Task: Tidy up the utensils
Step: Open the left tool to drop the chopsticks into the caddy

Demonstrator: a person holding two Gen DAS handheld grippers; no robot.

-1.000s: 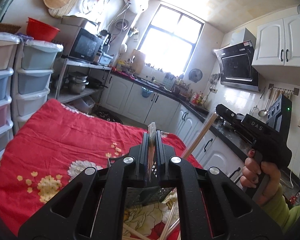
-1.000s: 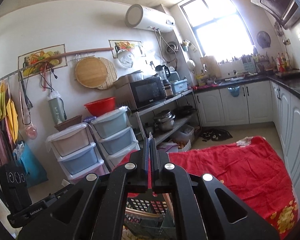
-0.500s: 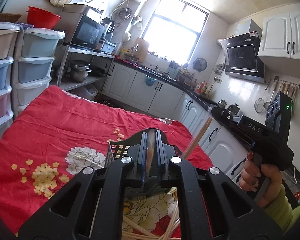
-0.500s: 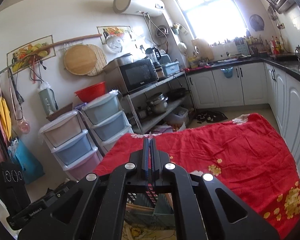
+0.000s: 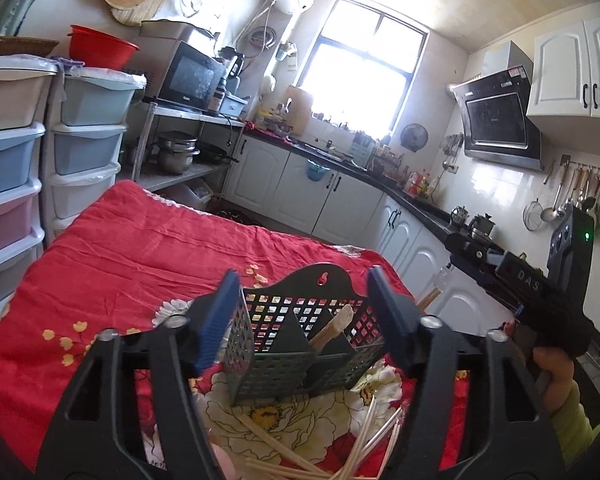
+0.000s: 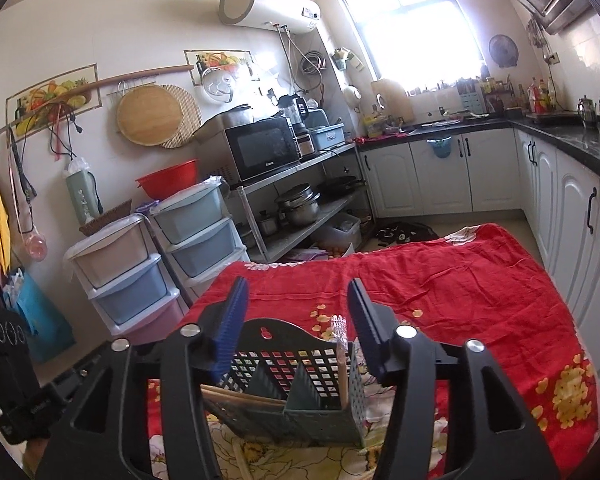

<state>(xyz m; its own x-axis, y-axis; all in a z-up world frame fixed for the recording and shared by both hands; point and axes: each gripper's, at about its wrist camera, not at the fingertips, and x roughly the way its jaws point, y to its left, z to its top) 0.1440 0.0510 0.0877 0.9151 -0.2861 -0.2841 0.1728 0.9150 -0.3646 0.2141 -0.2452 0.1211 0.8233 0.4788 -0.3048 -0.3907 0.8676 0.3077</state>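
Both grippers have just sprung open! The left gripper [image 5: 300, 312] and the right gripper [image 6: 296, 320] each had their jaws pressed together on a slim utensil a second ago, and now the jaws stand well apart with nothing clamped between them. By the look of it, two drops are done at once.

Nearest the left camera, loose chopsticks [image 5: 364, 440] lie scattered on the flowered red cloth [image 5: 140, 264], so plenty is still to sort. Just beyond them stands the dark mesh utensil caddy [image 5: 300, 344], split by dividers. From the right camera, a wrapped pair of chopsticks [image 6: 340, 356] stands nearly upright in its right-hand compartment, while bare wooden chopsticks [image 6: 240, 398] lean across the left-hand one. Further off, the person's right hand [image 5: 552, 376] grips its handle.
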